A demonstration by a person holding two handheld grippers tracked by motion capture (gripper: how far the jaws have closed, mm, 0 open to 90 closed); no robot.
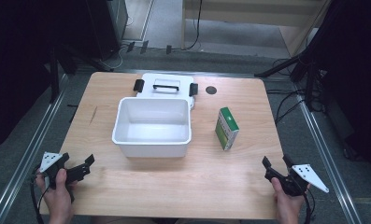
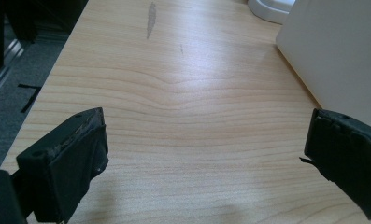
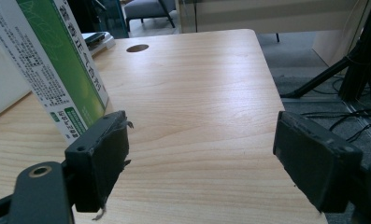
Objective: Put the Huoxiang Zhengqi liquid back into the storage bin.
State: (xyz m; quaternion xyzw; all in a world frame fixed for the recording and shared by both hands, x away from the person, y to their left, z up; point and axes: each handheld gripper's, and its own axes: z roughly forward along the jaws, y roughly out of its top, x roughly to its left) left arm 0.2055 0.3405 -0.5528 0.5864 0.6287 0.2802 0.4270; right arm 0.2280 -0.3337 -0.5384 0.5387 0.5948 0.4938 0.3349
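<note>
A white open box sits mid-table, its lid with black latches lying flat behind it. A green and white carton stands upright to the box's right; it rises at the left of the right gripper view. My left gripper rests open at the table's front left, jaws wide apart over bare wood, with the box's wall at the right of its view. At the front right my right gripper is open with nothing between its jaws.
The wooden table has a round cable hole at the back right. Metal rails run along both sides. Black stands and cables crowd the floor at the right.
</note>
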